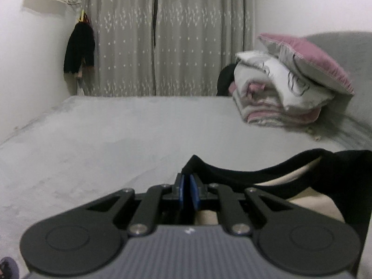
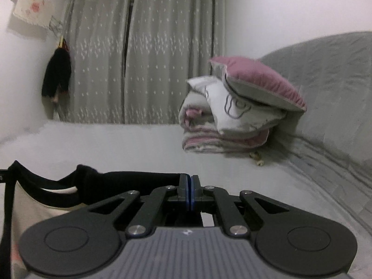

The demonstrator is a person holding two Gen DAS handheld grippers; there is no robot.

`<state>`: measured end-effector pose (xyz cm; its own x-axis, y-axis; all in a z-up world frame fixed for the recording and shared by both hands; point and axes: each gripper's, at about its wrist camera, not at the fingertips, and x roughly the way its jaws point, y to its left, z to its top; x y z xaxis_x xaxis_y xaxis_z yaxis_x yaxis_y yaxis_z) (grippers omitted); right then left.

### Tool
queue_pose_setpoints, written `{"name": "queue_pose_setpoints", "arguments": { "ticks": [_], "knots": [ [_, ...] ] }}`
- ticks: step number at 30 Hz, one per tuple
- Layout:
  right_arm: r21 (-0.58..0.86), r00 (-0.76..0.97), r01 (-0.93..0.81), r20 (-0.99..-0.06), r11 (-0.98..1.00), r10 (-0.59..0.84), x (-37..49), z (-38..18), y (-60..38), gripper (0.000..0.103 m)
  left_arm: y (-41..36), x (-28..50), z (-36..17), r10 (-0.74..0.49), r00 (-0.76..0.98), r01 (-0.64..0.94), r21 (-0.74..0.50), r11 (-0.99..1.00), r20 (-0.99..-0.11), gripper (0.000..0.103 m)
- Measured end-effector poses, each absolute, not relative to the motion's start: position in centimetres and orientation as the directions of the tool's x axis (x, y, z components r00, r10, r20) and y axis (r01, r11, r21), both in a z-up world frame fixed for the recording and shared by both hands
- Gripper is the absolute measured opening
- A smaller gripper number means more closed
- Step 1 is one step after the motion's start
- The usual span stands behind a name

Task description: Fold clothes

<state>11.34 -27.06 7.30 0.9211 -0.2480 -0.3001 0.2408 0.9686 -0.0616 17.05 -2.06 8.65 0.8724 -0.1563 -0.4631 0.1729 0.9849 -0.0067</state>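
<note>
A cream garment with black trim [image 1: 274,181] hangs between the two grippers above a grey bed [image 1: 116,139]. In the left wrist view my left gripper [image 1: 187,179] is shut on the black collar edge, which sags to the right in a curve. In the right wrist view my right gripper [image 2: 188,179] is shut on the other end of the black trim [image 2: 130,177], and the cream garment body [image 2: 34,209] drops away at lower left. Both blue pad pairs press together with the fabric edge caught at their tips.
A stack of folded bedding topped by a pink and grey pillow [image 2: 255,86] sits at the bed's right, against a grey padded headboard [image 2: 325,81]. Grey patterned curtains [image 1: 167,37] close off the far side. A dark garment [image 1: 79,48] hangs on the left wall.
</note>
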Motion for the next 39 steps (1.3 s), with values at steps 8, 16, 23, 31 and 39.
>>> {"name": "queue_pose_setpoints", "arguments": {
  "ticks": [8,16,23,31,39],
  "knots": [
    [-0.118,0.880,0.227,-0.400,0.967,-0.255,17.9,0.4,-28.2,0.005,-5.3,23.9,1.3,-0.109,0.834,0.172,0.067,0.983,-0.541,0.008],
    [-0.181,0.836,0.197,-0.482,0.964,-0.261,21.6,-5.4,-27.9,0.005,-5.9,27.5,-5.9,-0.066,0.767,0.154,0.084,0.984,-0.638,0.008],
    [-0.194,0.796,0.187,-0.545,0.963,-0.264,23.2,-8.2,-28.0,0.005,-5.2,28.0,-9.3,-0.043,0.742,0.131,0.081,0.988,-0.669,0.011],
    [-0.063,0.765,0.219,-0.608,0.974,-0.212,23.2,-8.5,-30.4,0.013,-3.0,26.9,-7.9,-0.070,0.751,0.106,0.015,0.994,-0.657,0.043],
    [0.008,0.767,0.218,-0.620,0.976,-0.166,19.1,-5.8,-30.5,0.031,0.3,23.2,-5.8,-0.108,0.709,0.098,-0.055,0.994,-0.697,0.052]
  ]
}}
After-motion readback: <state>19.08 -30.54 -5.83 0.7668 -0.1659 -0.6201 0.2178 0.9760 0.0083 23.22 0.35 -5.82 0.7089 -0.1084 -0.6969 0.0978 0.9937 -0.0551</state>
